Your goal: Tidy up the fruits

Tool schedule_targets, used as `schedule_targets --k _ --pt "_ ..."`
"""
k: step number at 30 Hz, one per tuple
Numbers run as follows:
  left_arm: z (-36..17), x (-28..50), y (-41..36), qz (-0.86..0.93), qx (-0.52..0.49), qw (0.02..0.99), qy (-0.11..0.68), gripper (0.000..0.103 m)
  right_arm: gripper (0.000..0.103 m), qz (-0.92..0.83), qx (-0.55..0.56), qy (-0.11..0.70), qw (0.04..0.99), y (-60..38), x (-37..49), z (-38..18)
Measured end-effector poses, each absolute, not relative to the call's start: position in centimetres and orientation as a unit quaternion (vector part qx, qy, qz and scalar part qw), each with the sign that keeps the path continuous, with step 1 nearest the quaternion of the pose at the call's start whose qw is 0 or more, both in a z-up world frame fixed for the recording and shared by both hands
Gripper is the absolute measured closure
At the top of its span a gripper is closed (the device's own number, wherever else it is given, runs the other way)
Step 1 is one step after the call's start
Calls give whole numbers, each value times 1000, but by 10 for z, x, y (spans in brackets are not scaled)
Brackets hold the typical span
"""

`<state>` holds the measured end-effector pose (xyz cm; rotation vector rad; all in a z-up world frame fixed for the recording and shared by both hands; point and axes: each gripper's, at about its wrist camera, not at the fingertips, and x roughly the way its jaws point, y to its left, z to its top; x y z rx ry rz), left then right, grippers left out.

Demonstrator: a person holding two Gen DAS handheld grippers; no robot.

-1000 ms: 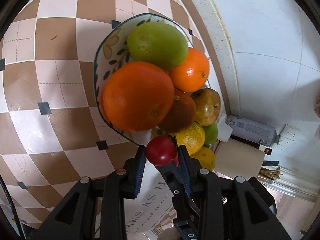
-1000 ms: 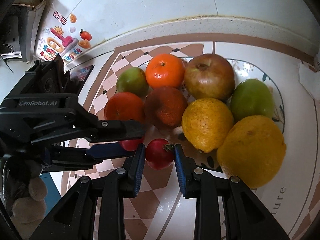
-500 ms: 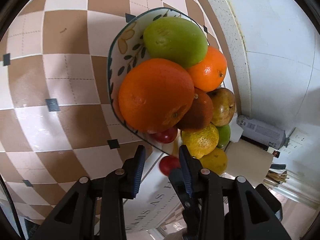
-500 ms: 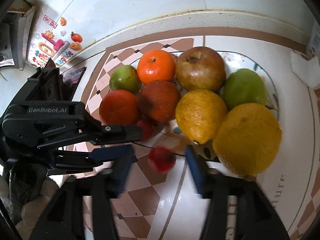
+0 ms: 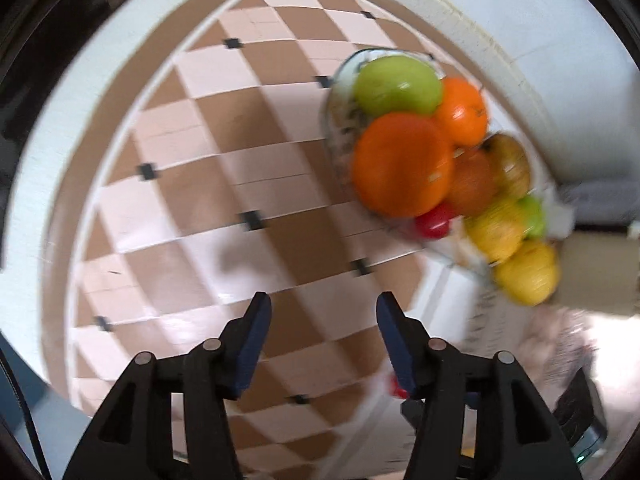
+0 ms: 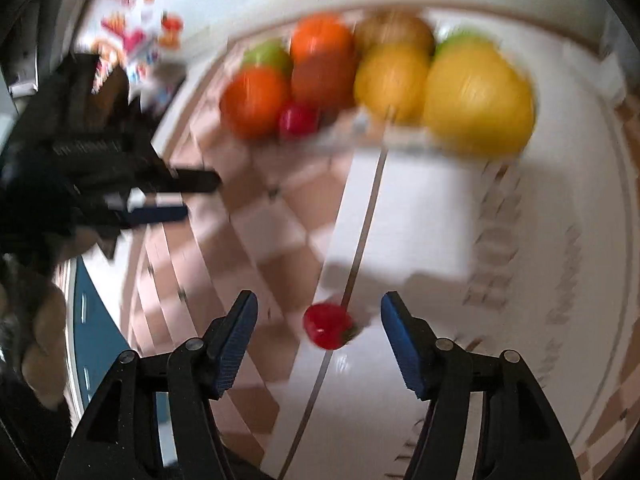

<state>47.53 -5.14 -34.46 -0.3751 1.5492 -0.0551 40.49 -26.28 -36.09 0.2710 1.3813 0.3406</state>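
Motion-blurred checkered counter (image 5: pixel 208 184); both hand-held grippers gape empty, fruit bowl (image 5: pixel 336 92) smeared.

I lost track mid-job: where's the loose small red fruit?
In the right wrist view, the small red fruit lies on the table, outside the plate, between the open right gripper fingers.

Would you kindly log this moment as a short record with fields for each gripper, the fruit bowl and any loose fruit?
left gripper: open, nothing between the fingers, above the checkered tablecloth
right gripper: open, fingers either side of the loose red fruit, not touching it
fruit bowl: piled with green, orange, brown and yellow fruit
red fruit in bowl: at the near edge, beside the large orange
loose red fruit: on the table, outside the bowl
image quality: motion blur in both views
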Motion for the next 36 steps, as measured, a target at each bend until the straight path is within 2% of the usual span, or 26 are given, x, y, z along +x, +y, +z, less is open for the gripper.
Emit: schedule_targets --k 1,2,3,5,9,17,26,29,32,33,34,36 --pt "-347 471 -51 -15 -140 704 696 45 50 160 121 639 743 -258 401 -368" --pt "-349 468 -49 -9 -124 707 697 35 58 162 111 642 741 -254 397 -373" --pt "-351 464 -48 -5 -112 708 698 25 72 161 101 642 743 -251 393 -375" --pt "-353 459 -43 0 -100 710 697 21 72 164 89 631 753 -248 386 -373" --pt "-348 455 -40 5 -80 728 681 20 72 159 80 601 779 -253 389 -357" --pt "-321 469 -48 2 -30 793 609 17 72 148 69 530 832 -250 465 -310" --pt "-332 490 -70 2 -14 789 614 17 70 129 44 559 818 -245 508 -337" --pt "-335 491 -71 -3 -17 786 618 17 67 124 55 560 817 -248 509 -335" --pt "-334 489 -74 -6 -16 785 619 17 44 120 71 555 820 -251 504 -324" --pt "-332 488 -75 -7 -15 786 618 17 30 115 74 551 823 -253 501 -319" --pt "-330 488 -76 -9 -15 787 616 17 26 110 81 542 829 -257 497 -308" --pt "-325 485 -77 -9 -13 789 615 17 26 95 85 529 839 -266 490 -290"
